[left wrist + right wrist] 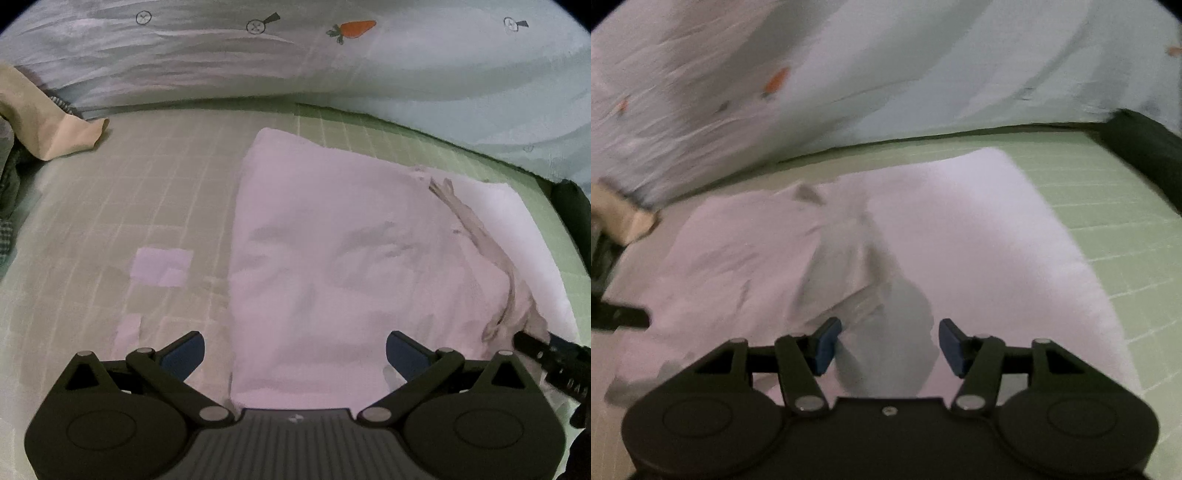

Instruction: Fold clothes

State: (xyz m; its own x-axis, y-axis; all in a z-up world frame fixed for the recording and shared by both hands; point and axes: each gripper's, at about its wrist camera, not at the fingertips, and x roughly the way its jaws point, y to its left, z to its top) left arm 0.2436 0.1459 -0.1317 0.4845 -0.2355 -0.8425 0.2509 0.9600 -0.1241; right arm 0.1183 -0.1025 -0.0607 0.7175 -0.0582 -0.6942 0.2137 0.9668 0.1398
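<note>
A pale pink garment (pixel 351 251) lies folded flat on the green grid mat (pixel 110 221), with a raised, creased edge running along its right side. My left gripper (pixel 295 354) hovers open over the garment's near edge, nothing between its blue pads. In the right wrist view the same garment (pixel 960 236) fills the middle, with a rumpled fold down its centre. My right gripper (pixel 890 345) stands open just above that fold, its pads apart and empty. The tip of the right gripper (pixel 554 358) shows at the right edge of the left wrist view, touching the garment's corner.
A light sheet printed with carrots (pixel 354 29) rises behind the mat. A beige cloth (pixel 48 125) lies bunched at the far left, beside dark checked fabric (pixel 7 192). A dark edge (pixel 1145 147) borders the mat at the right. Bare mat (pixel 1126 221) lies right of the garment.
</note>
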